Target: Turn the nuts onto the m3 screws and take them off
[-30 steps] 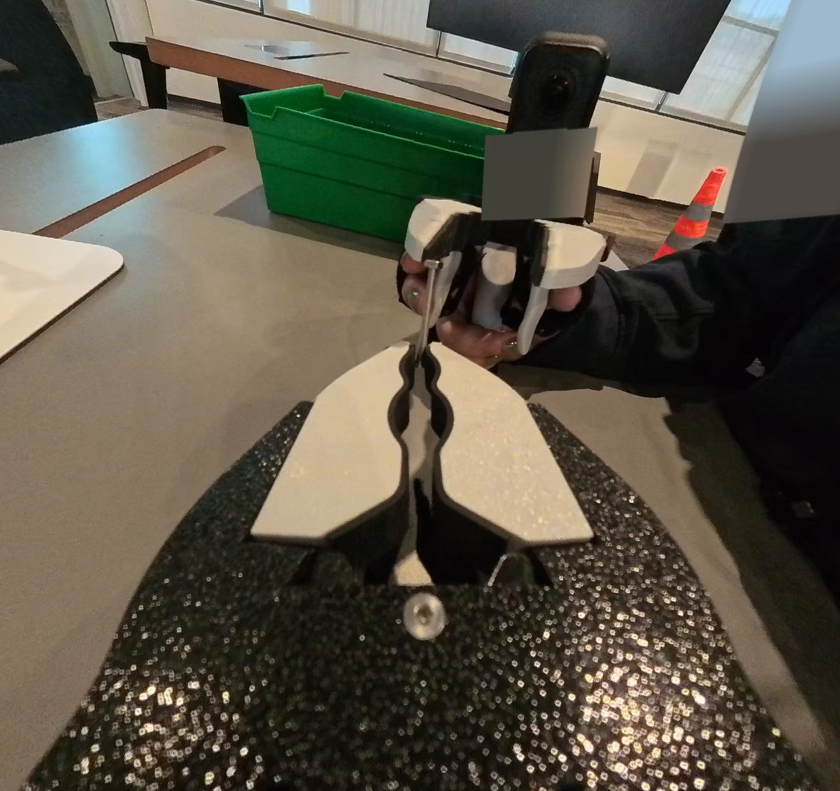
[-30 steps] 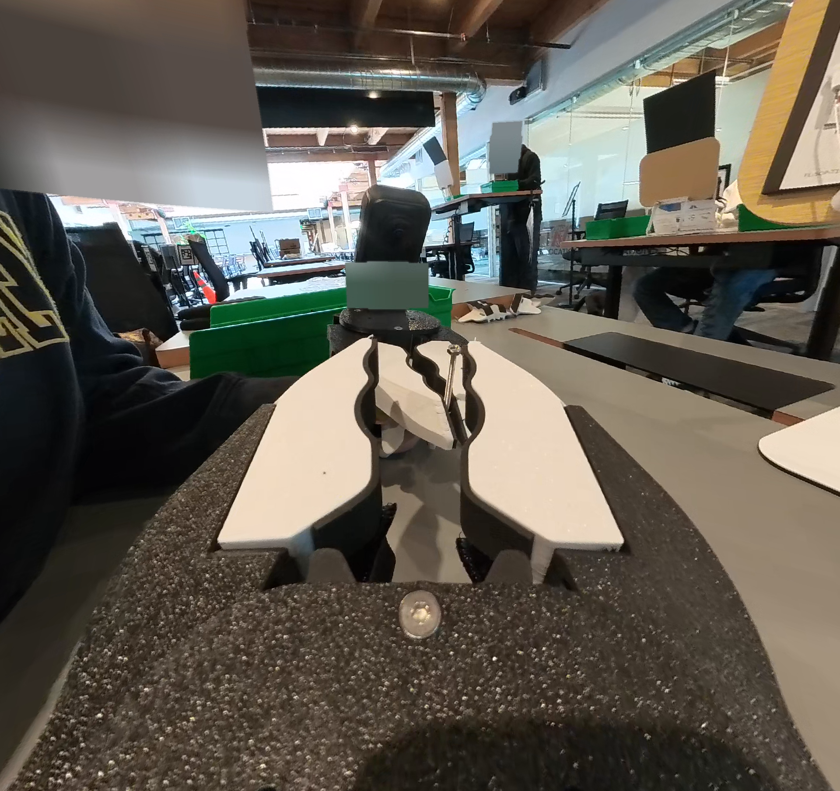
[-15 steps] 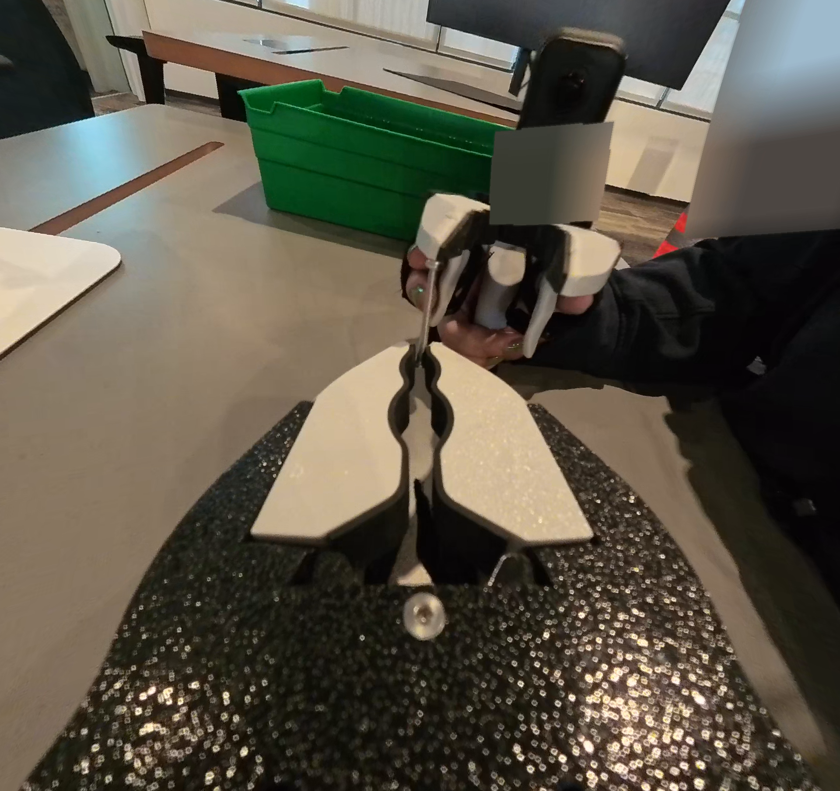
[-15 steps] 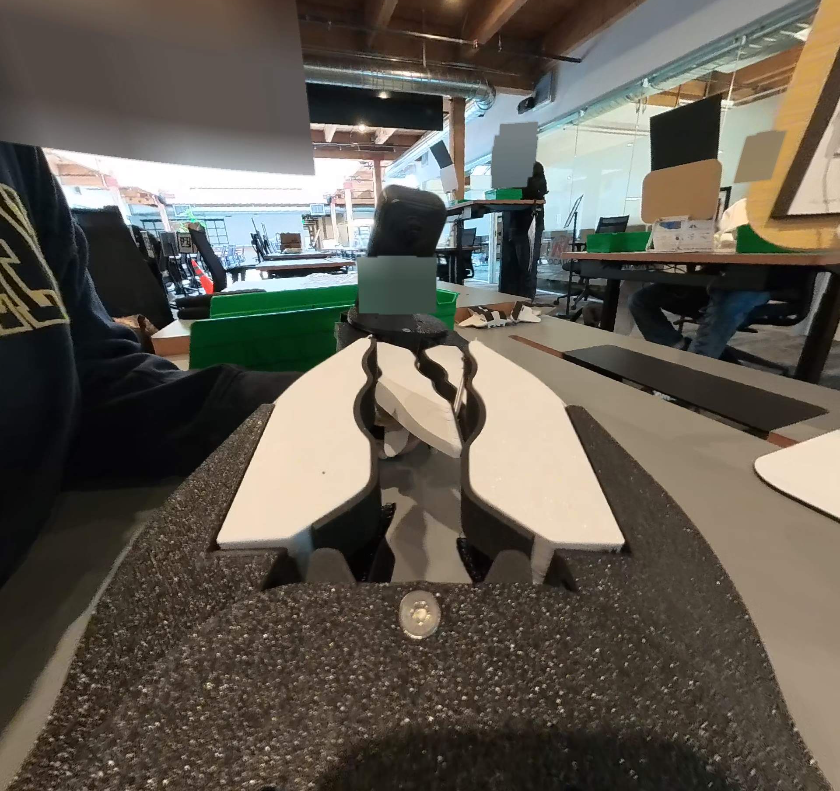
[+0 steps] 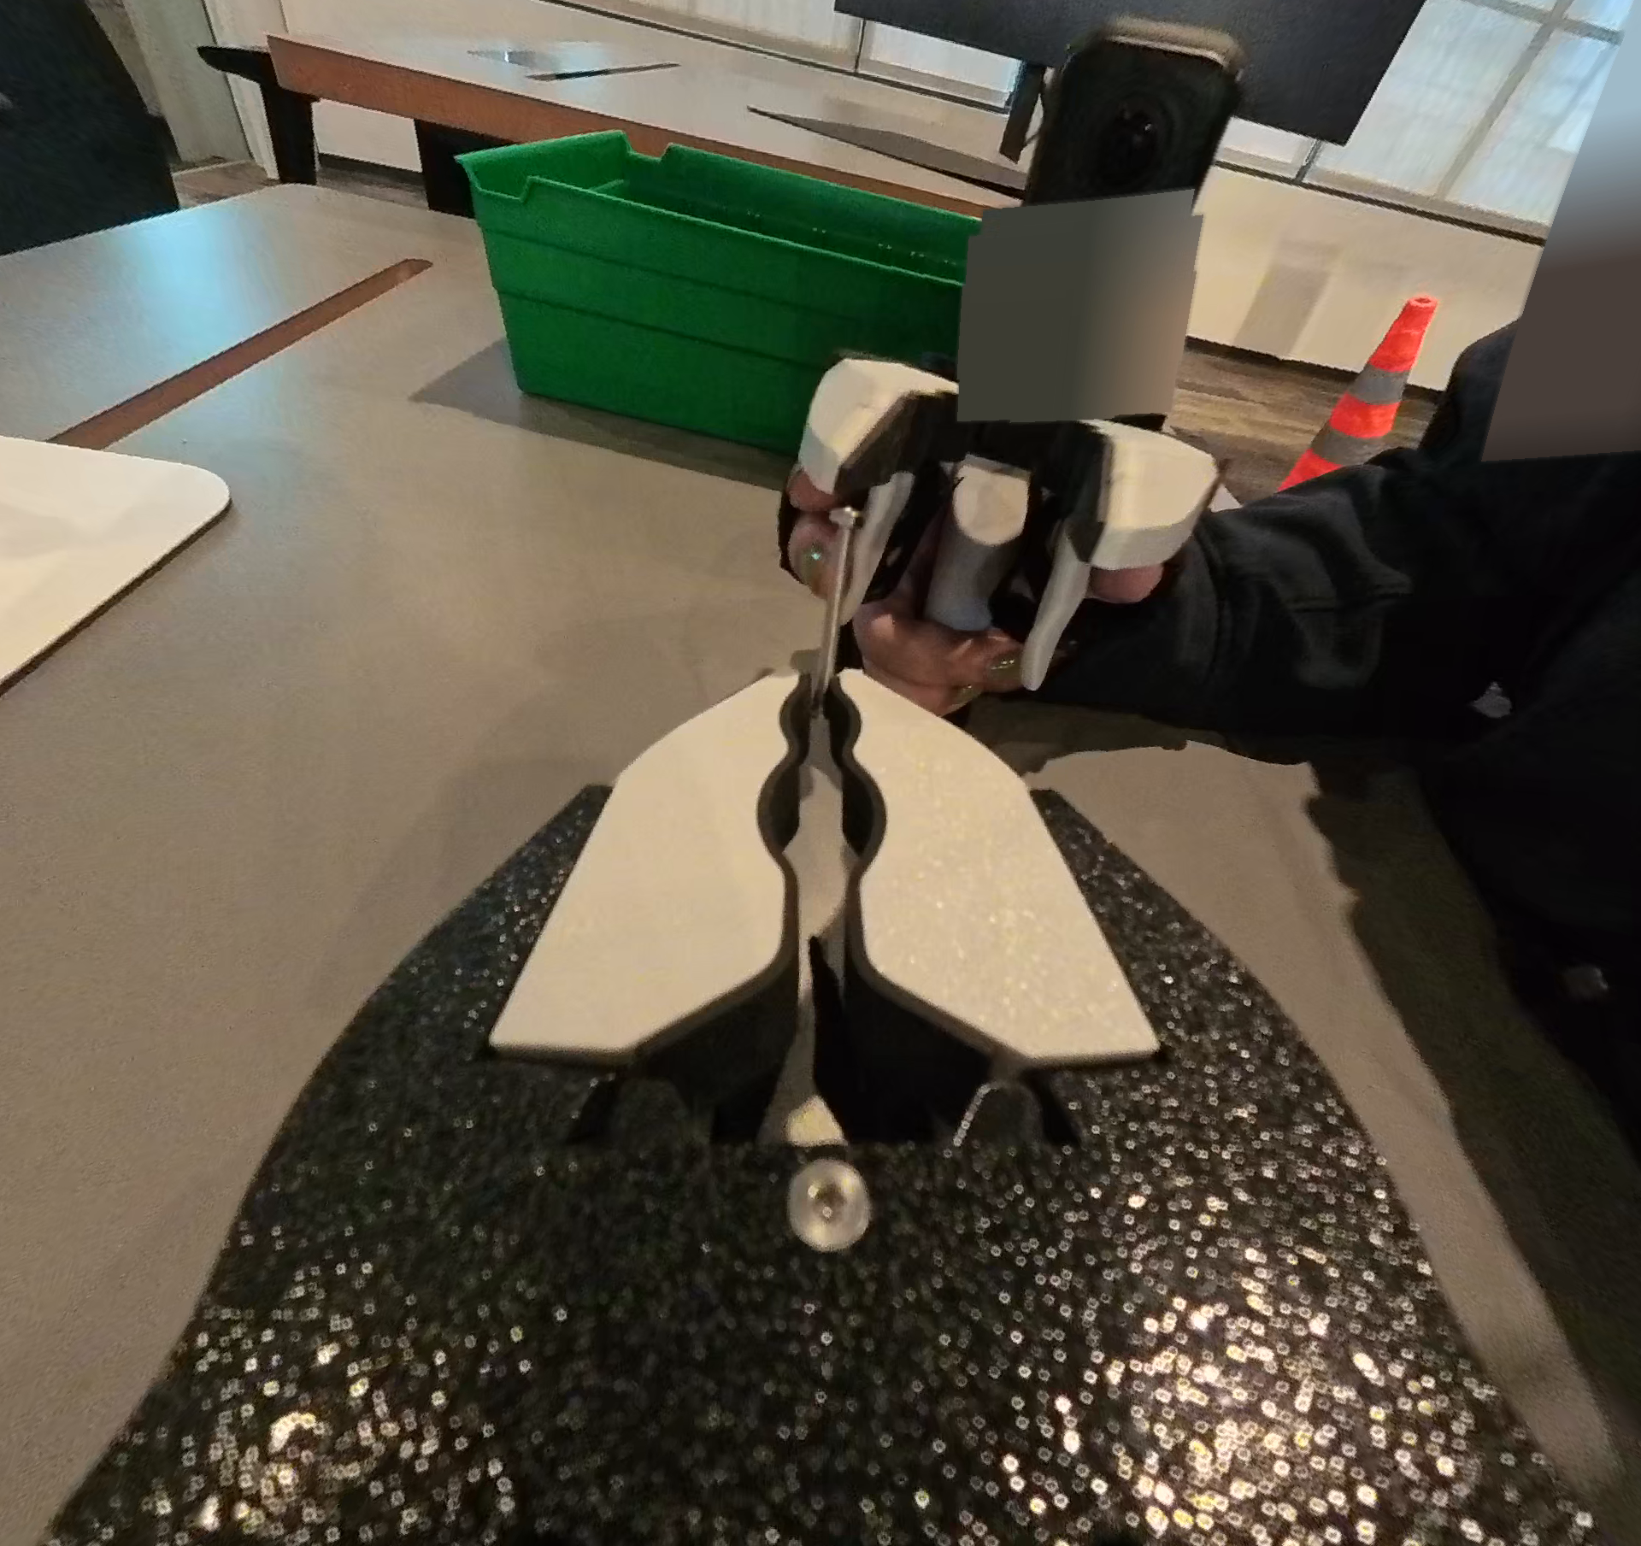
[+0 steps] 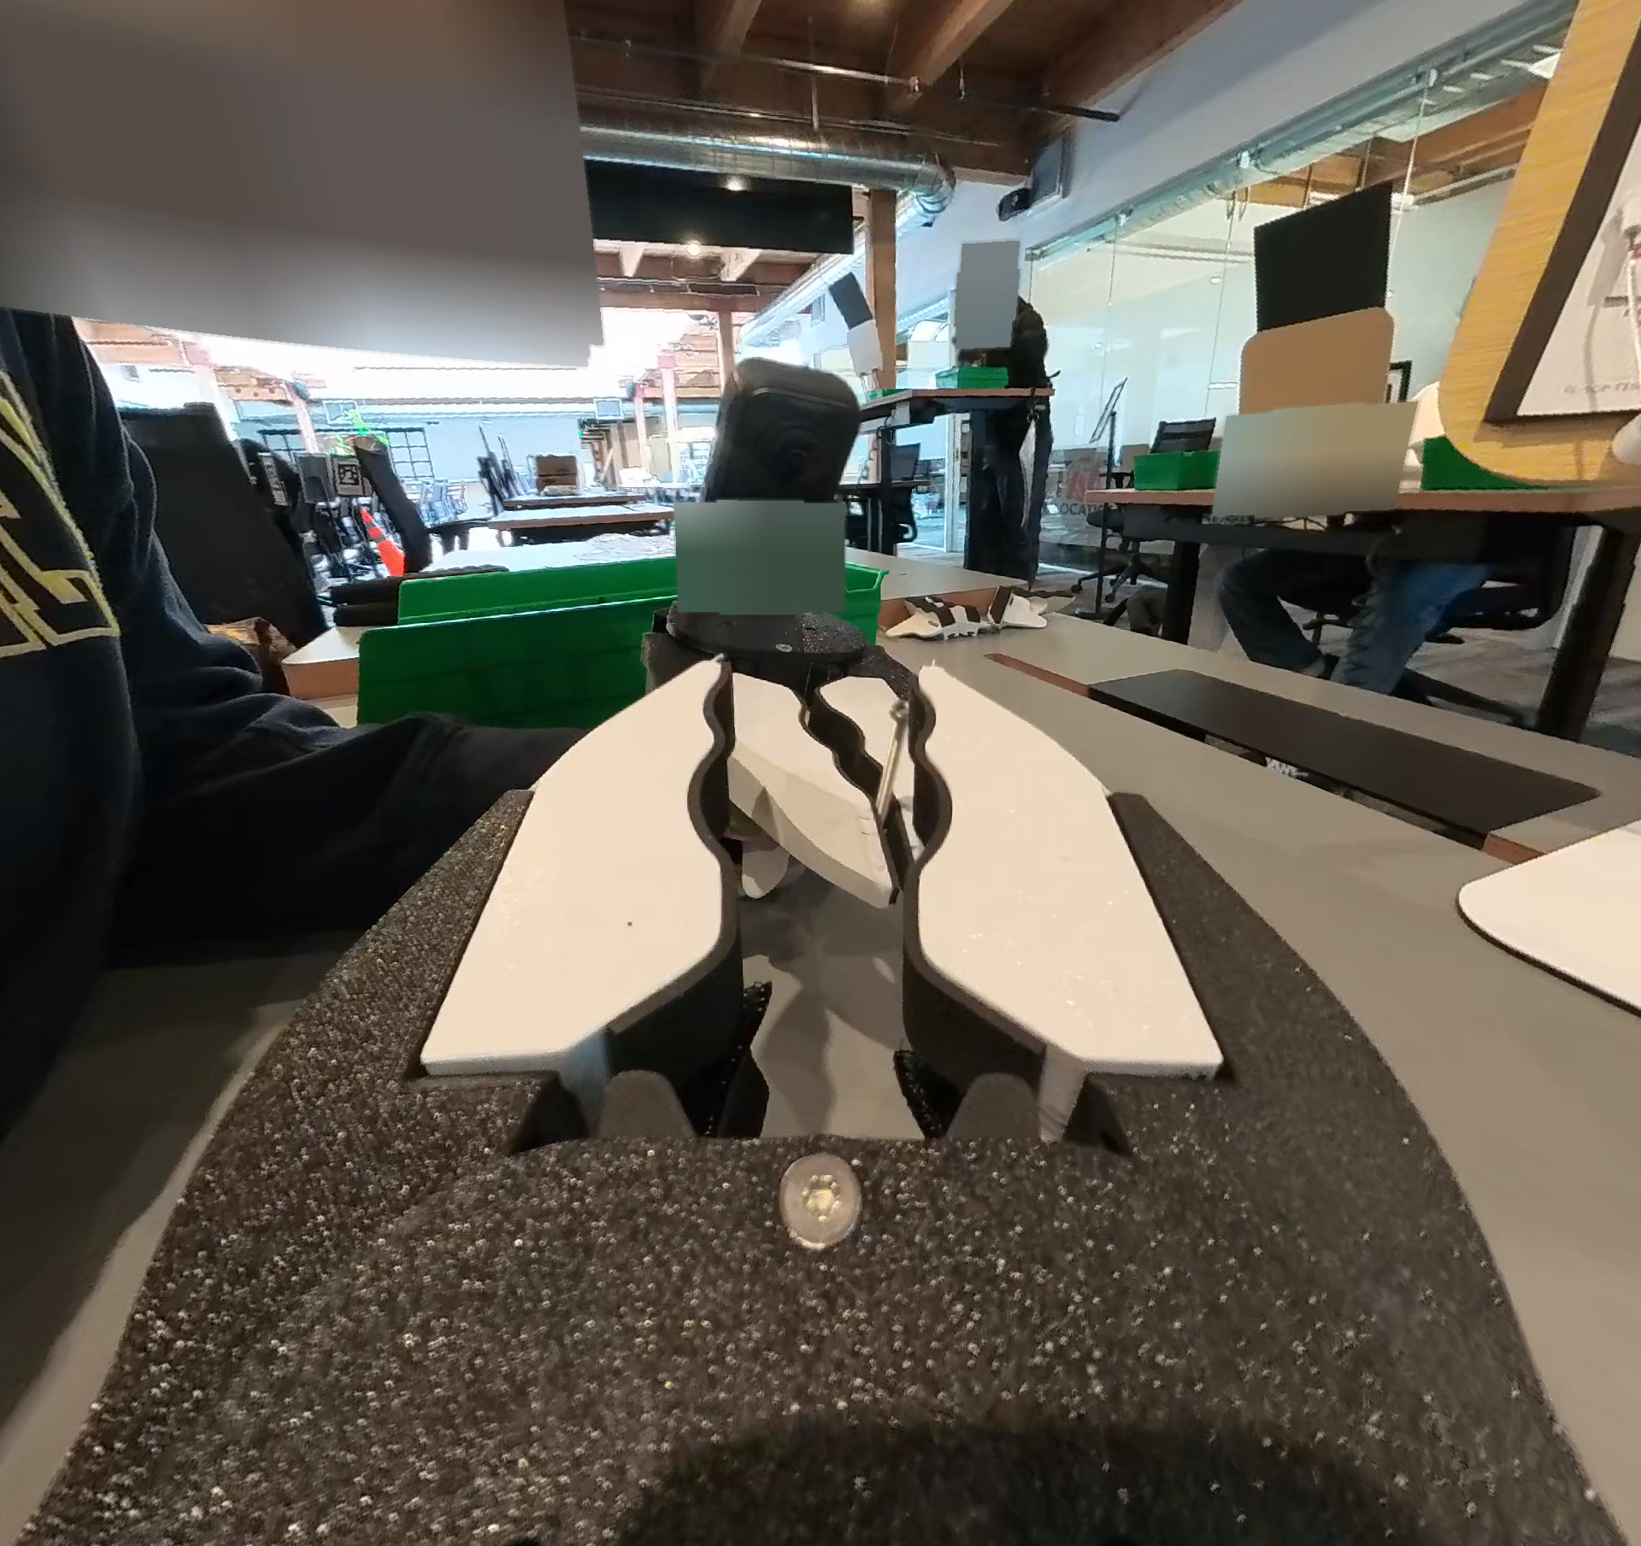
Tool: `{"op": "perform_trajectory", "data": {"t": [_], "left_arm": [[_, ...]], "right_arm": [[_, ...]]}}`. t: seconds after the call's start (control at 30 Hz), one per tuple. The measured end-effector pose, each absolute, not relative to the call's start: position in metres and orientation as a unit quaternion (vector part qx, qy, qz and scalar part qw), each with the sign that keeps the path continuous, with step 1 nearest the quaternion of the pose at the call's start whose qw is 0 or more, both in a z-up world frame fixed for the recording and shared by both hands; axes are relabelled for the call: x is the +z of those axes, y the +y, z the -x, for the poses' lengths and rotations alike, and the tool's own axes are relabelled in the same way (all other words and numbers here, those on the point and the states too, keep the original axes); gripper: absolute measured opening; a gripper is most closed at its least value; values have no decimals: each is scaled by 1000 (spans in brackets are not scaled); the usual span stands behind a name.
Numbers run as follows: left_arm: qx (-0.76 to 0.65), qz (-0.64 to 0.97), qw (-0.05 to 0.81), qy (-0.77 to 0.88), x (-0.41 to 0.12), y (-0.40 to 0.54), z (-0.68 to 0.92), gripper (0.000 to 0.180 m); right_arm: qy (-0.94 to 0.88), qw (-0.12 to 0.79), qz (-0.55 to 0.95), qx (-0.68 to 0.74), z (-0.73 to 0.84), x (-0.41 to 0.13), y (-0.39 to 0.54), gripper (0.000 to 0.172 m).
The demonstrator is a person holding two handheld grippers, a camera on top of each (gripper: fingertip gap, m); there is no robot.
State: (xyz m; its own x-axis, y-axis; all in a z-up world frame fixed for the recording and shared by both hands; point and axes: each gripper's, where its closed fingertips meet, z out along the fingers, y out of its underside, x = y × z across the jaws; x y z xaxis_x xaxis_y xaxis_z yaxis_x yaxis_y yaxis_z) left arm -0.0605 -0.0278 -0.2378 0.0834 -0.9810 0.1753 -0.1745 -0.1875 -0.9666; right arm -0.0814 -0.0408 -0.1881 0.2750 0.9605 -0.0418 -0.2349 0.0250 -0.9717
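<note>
My left gripper [image 5: 817, 691] is shut on the lower end of a long thin metal screw [image 5: 835, 598], which stands upward from the fingertips. My right gripper [image 5: 994, 509] faces it from behind, held by a hand, with its jaws open. The screw's head lies close to one of its fingers [image 5: 857, 473]. In the right wrist view my right gripper [image 6: 824, 678] is open around the left gripper's fingertips [image 6: 826, 802]. The screw [image 6: 892, 757] leans close to the inner side of one finger [image 6: 1021, 793]; I cannot tell if it touches. I cannot make out a nut.
A green bin [image 5: 710, 305] stands behind on the grey table [image 5: 400, 615]. A white board [image 5: 80, 527] lies at the left edge and also shows in the right wrist view [image 6: 1581, 908]. A black mat [image 6: 1332, 749] lies beyond. A dark sleeve [image 5: 1376, 598] crosses the right side. My hands' fingertips stand some 5 centimetres from each other.
My right gripper has shifted slightly sideways around the screw and its jaws have spread a little. My left gripper has stayed shut on the screw in place.
</note>
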Motion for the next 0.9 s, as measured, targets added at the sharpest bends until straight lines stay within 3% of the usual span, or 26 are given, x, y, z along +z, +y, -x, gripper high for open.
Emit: {"op": "perform_trajectory", "data": {"t": [0.9], "left_arm": [[-483, 603, 425, 472, -236, -27, 61, 3]], "right_arm": [[-355, 621, 512, 476, 79, -189, -38, 35]]}}
